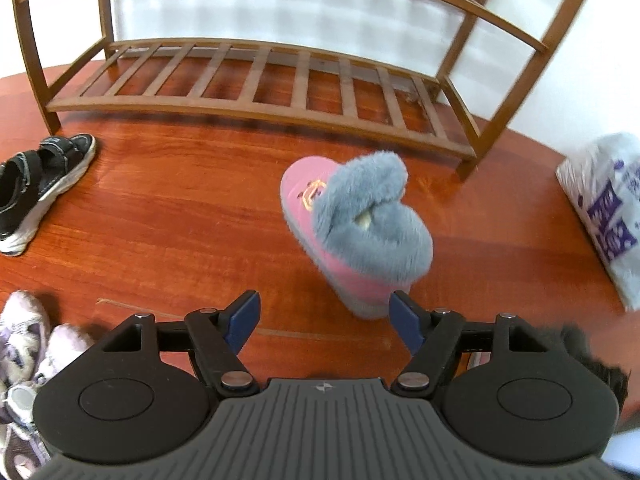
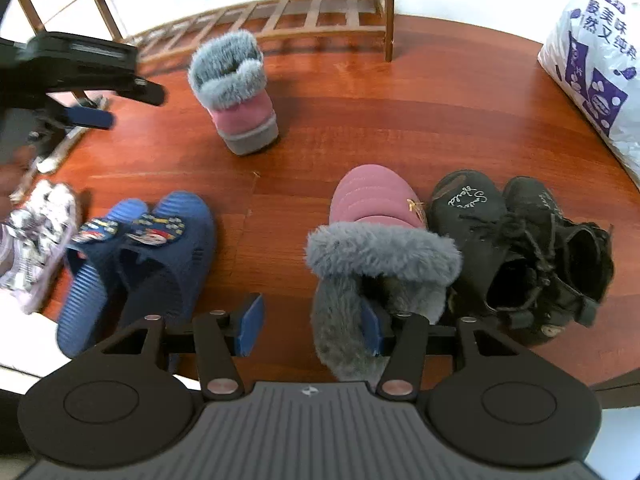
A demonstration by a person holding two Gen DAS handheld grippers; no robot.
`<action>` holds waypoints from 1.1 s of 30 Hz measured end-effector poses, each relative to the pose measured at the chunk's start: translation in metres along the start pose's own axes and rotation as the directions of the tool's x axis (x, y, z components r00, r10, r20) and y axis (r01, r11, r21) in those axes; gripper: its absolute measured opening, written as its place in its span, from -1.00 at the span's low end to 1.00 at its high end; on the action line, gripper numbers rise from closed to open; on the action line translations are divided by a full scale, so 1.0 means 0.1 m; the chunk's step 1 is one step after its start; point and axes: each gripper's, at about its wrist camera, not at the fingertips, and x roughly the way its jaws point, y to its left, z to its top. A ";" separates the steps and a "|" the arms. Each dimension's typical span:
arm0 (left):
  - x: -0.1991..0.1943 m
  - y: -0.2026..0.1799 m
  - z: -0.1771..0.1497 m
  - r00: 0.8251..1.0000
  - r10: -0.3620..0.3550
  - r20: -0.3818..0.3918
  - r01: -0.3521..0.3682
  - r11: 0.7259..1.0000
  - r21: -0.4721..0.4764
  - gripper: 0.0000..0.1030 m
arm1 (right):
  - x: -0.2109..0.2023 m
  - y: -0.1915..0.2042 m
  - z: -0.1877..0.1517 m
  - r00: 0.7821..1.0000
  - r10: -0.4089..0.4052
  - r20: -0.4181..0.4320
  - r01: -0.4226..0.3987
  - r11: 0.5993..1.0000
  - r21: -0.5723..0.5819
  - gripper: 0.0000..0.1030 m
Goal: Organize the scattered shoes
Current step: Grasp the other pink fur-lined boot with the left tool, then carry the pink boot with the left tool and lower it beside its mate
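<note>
The wooden shoe rack (image 1: 256, 80) stood beyond my left gripper (image 1: 324, 320), which gaped wide, holding nothing, the far pink boot (image 1: 352, 224) just ahead. My right gripper (image 2: 312, 326) was spread wide, one finger inside the near pink boot (image 2: 376, 248).

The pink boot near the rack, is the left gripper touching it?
Apart. The right wrist view shows floor between the left gripper and the pink boot.

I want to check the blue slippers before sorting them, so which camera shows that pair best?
The right wrist view. The blue slippers lie side by side on the wooden floor, left of the right gripper, with cartoon patches on the straps visible. The left wrist view does not show them at all.
</note>
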 end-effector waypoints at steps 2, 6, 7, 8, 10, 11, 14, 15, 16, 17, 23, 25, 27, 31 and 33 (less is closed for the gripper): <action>0.11 -0.04 0.07 1.000 0.012 0.004 -0.012 1.000 -0.003 0.42 | -0.13 -0.03 0.00 1.000 0.020 0.013 -0.020 1.000 0.009 0.17; 0.31 -0.08 0.19 1.000 0.028 0.004 -0.027 0.999 -0.021 0.42 | -0.39 -0.13 0.02 0.998 0.018 0.057 -0.020 0.999 0.040 0.21; 0.36 -0.09 0.21 0.999 0.032 0.002 -0.032 0.999 -0.025 0.42 | -0.40 -0.15 0.01 0.998 0.014 0.060 -0.017 0.999 0.043 0.21; 0.42 -0.11 0.24 0.999 0.039 0.004 -0.039 0.999 -0.023 0.42 | -0.42 -0.17 0.01 0.998 0.013 0.063 -0.016 0.999 0.046 0.21; 0.57 -0.16 0.27 0.999 0.051 -0.004 -0.051 0.999 -0.004 0.42 | -0.47 -0.24 -0.02 0.998 0.003 0.067 -0.007 0.998 0.062 0.21; 0.65 -0.18 0.29 0.998 0.057 -0.009 -0.057 0.998 0.007 0.43 | -0.49 -0.28 -0.04 0.998 -0.004 0.069 -0.001 0.997 0.072 0.21; 0.82 -0.21 0.33 0.996 0.081 -0.019 -0.081 0.997 0.015 0.43 | -0.50 -0.35 -0.09 0.997 -0.017 0.069 0.011 0.996 0.091 0.21; 0.87 -0.21 0.34 0.996 0.086 -0.023 -0.086 0.996 0.012 0.43 | -0.50 -0.36 -0.10 0.997 -0.021 0.069 0.015 0.995 0.096 0.21; 0.92 -0.20 0.36 0.996 0.089 -0.026 -0.089 0.996 0.009 0.43 | -0.50 -0.37 -0.12 0.997 -0.025 0.069 0.018 0.995 0.101 0.21; 0.98 -0.19 0.37 0.995 0.095 -0.030 -0.095 0.995 0.008 0.43 | -0.50 -0.38 -0.13 0.997 -0.030 0.069 0.022 0.994 0.106 0.21; 1.12 -0.11 0.37 0.995 0.093 -0.032 -0.094 0.995 -0.027 0.39 | -0.54 -0.53 -0.23 0.995 -0.070 0.067 0.060 0.987 0.150 0.21; 1.17 -0.09 0.37 0.995 0.092 -0.032 -0.093 0.995 -0.038 0.27 | -0.55 -0.59 -0.26 0.994 -0.084 0.067 0.071 0.983 0.167 0.21; 1.22 -0.06 0.38 0.995 0.091 -0.033 -0.092 0.994 -0.050 -0.05 | -0.56 -0.63 -0.28 0.993 -0.093 0.067 0.079 0.981 0.179 0.21; 1.26 -0.10 0.37 0.993 0.115 -0.019 -0.115 0.993 -0.039 -0.38 | -0.55 -0.69 -0.28 0.993 -0.099 0.066 0.085 0.977 0.193 0.21; 1.24 -0.12 0.36 0.995 0.104 -0.002 -0.104 0.994 -0.039 -0.46 | -0.54 -0.69 -0.28 0.993 -0.098 0.067 0.084 0.978 0.193 0.21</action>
